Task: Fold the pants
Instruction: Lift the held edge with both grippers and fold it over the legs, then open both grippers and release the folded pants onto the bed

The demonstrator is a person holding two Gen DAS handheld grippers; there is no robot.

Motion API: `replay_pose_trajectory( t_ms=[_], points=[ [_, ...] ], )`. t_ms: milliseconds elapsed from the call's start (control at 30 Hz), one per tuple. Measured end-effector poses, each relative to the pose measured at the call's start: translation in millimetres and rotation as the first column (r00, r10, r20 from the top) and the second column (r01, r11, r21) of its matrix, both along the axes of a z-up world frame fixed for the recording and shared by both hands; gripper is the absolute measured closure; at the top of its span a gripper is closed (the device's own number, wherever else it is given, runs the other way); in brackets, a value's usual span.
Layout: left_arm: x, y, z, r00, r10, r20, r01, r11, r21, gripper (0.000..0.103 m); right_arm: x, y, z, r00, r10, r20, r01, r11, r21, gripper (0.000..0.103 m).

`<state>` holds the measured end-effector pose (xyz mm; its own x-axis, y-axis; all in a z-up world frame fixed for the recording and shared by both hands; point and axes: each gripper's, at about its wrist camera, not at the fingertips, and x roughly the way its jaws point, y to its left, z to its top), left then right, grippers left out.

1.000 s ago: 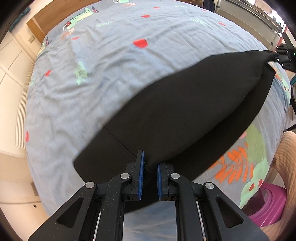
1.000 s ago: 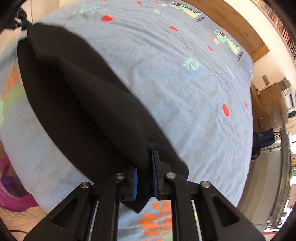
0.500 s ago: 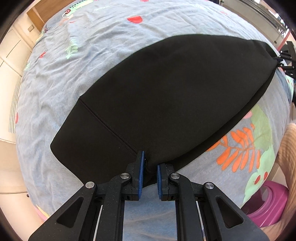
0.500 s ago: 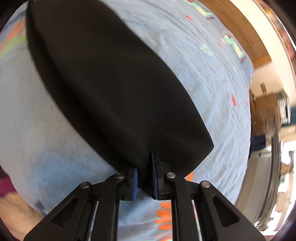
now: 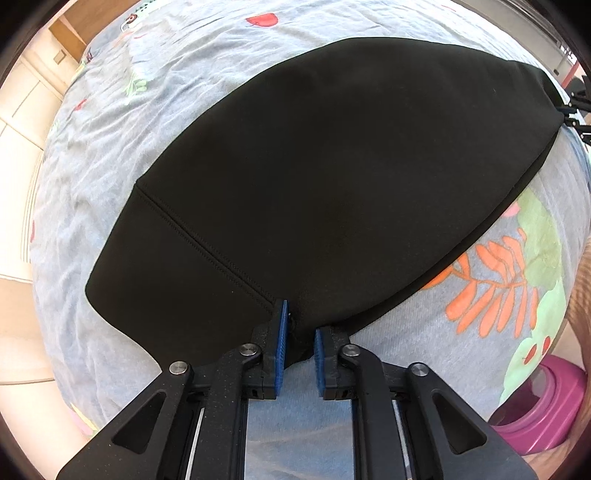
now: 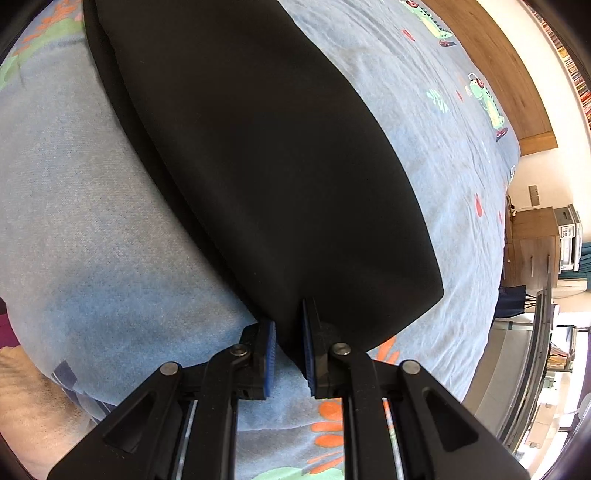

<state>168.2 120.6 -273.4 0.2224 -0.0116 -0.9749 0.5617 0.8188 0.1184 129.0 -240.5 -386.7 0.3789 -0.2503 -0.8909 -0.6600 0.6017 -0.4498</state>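
With both my left gripper (image 5: pixel 298 345) and right gripper (image 6: pixel 288 349) clamped on the near edge of the black pants (image 5: pixel 332 177) lying folded on the bedspread (image 5: pixel 110 122), I risk dragging the top layer askew if one releases first.

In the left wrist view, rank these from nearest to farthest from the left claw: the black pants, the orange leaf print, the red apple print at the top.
1. black pants: their near edge lies between the pads of the left claw.
2. orange leaf print: on the bedspread, to the right, beside the pants.
3. red apple print: at the top, beyond the pants.
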Motion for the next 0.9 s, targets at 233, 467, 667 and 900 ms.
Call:
replay_pose_trajectory(
  t_ms=[233,467,667,900],
  points=[
    [-3,11,3,0.996,0.083,-0.025,-0.084,0.994,-0.072,0.061,-9,5,9,0.998,-0.017,0.055,0.016,1.0,0.016,0.103],
    [-11,13,6,0.995,0.095,0.0,-0.095,0.995,0.0,0.05,-25,7,16,0.998,-0.009,0.069,0.008,1.0,0.018,0.103],
    [-19,15,19,0.992,0.12,0.041,-0.12,0.993,0.007,0.04,-39,7,28,0.993,-0.029,0.112,0.023,0.998,0.051,0.057],
    [-19,8,45,0.981,0.159,0.111,-0.16,0.987,-0.007,0.016,-44,3,59,0.974,-0.118,0.193,0.082,0.98,0.182,0.027]
  ],
)
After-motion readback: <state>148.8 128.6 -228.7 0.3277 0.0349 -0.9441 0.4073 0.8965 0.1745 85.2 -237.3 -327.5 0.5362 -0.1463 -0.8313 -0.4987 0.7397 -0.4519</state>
